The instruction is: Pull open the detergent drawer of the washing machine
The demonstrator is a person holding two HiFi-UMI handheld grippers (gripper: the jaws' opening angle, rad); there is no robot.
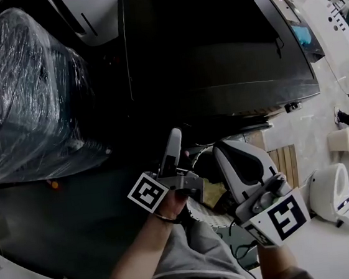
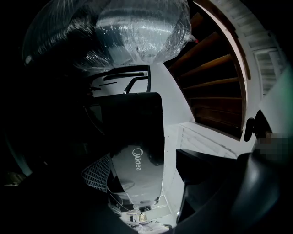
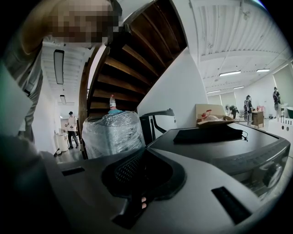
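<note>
Both empty: left gripper (image 1: 174, 136) fingers apart, right gripper (image 1: 227, 151) fingers together; drawer hidden.

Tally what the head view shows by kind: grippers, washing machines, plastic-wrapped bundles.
Grippers: 2, left gripper and right gripper
Washing machine: 1
Plastic-wrapped bundle: 1
Total: 4

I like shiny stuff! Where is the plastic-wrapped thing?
In the head view, the plastic-wrapped thing sits at the left, beside the dark washing machine.
</note>
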